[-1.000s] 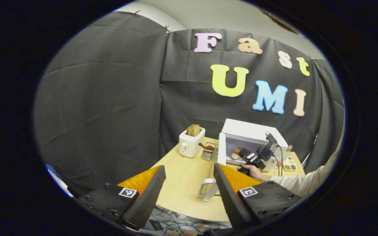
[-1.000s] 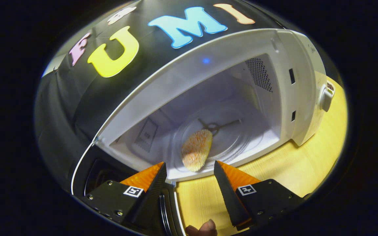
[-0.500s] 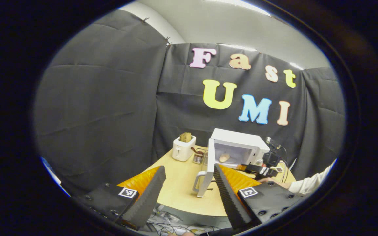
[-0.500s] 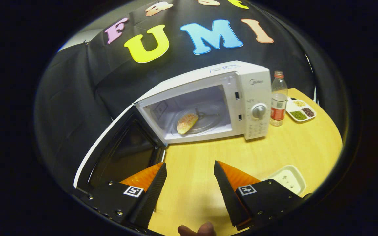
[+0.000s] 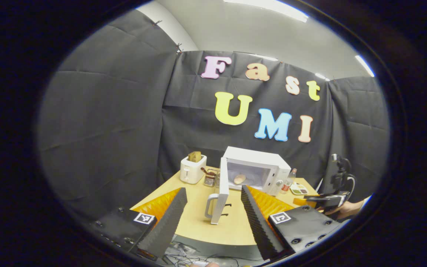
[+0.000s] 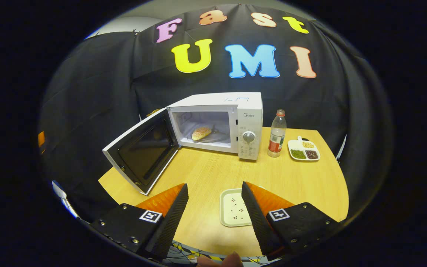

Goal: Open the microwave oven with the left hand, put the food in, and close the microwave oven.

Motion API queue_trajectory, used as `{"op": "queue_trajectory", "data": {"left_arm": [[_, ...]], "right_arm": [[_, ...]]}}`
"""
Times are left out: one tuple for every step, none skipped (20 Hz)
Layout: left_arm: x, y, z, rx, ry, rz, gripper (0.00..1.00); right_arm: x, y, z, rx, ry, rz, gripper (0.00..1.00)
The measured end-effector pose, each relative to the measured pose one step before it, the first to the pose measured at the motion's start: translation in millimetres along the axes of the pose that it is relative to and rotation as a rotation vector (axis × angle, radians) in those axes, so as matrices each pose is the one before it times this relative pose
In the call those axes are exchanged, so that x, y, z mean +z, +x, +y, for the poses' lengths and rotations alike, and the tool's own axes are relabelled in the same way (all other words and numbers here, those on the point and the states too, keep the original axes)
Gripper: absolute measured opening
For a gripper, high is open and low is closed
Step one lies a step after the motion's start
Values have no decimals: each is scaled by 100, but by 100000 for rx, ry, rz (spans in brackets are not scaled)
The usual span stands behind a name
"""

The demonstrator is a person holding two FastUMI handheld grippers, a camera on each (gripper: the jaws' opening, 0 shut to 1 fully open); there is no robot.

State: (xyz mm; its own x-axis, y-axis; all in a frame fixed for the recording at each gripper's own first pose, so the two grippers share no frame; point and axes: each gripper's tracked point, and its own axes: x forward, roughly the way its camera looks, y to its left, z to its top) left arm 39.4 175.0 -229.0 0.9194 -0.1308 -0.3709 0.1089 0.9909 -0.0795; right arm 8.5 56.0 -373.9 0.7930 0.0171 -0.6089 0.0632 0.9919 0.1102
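The white microwave (image 6: pixel 232 102) stands at the back of the wooden table (image 6: pixel 295 185) with its door (image 6: pixel 141 150) swung wide open to the left. A bread roll (image 6: pixel 201 133) lies on the turntable inside; in the left gripper view the roll (image 5: pixel 239 179) shows through the opening beyond the edge-on door (image 5: pixel 222 189) with its handle (image 5: pixel 210 205). My right gripper (image 6: pixel 213 200) is open and empty, held back over the table's near edge. My left gripper (image 5: pixel 213 202) is open and empty, well short of the table. The right gripper (image 5: pixel 326 200) appears far right in a hand.
A small white tray (image 6: pixel 234 207) with crumbs lies near the front edge. A drink bottle (image 6: pixel 277 133) and a compartment dish (image 6: pixel 304 149) of grains stand right of the microwave. A white toaster (image 5: pixel 193 168) with toast and a wire rack (image 5: pixel 210 178) sit left of it.
My right gripper has pulled back from the microwave's opening to the table's near edge, leaving the roll inside. My left gripper has also drawn away, so the table looks smaller.
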Motion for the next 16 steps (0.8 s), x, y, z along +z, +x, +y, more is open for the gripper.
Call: {"op": "queue_trajectory", "data": {"left_arm": [[-331,708,-292,182,-114,969,94],[-379,666,-241,517,33,886,94],[-666,685,-39,1194,-372,1202,94],[-776,689,-118,961,-1385,2098,94],[-606,704,-251,444,-1019,1064,94],[-555,760,248,1927,-91,1484,94],[-605,764,606,2193,1021,1036,94],[-431,886,631,2257,671,516,94],[-563,1058,541,1855,-741,2087,94],[-766,1167,363,348,-1203,2592,94],[-448,1385,499,83,-343,1716,94],[-329,1635,765,412,934,1027,94],[-518,2065,1126,1170,1571,1012,94],[-854,2157,1113,1297,600,2199,94],[-1000,2155,515,-257,-888,2552,97],[-952,2035,193,-1647,-1531,2295,97]], "right_arm": [[397,-1115,-1103,213,-2109,-1309,89],[235,-1142,-1153,-122,-1299,-870,89],[240,-1281,-1199,-34,75,-326,89],[371,-1338,-874,857,1292,-942,89],[339,-1176,-583,1586,1193,-1085,89],[141,-845,-964,357,1343,-509,89],[193,-717,-587,1603,1399,-1062,89],[523,-472,-553,318,1665,-1152,89],[170,-426,-681,-773,2237,812,89],[155,-317,-295,-866,2138,778,88],[703,-192,-185,-818,1950,-1329,89],[592,207,91,-695,1065,-1375,89],[217,379,-188,-1842,-76,-190,89],[-69,530,-381,-3160,377,1004,89],[151,547,54,-3026,1965,1362,89],[409,636,470,-2431,3038,170,89]]}}
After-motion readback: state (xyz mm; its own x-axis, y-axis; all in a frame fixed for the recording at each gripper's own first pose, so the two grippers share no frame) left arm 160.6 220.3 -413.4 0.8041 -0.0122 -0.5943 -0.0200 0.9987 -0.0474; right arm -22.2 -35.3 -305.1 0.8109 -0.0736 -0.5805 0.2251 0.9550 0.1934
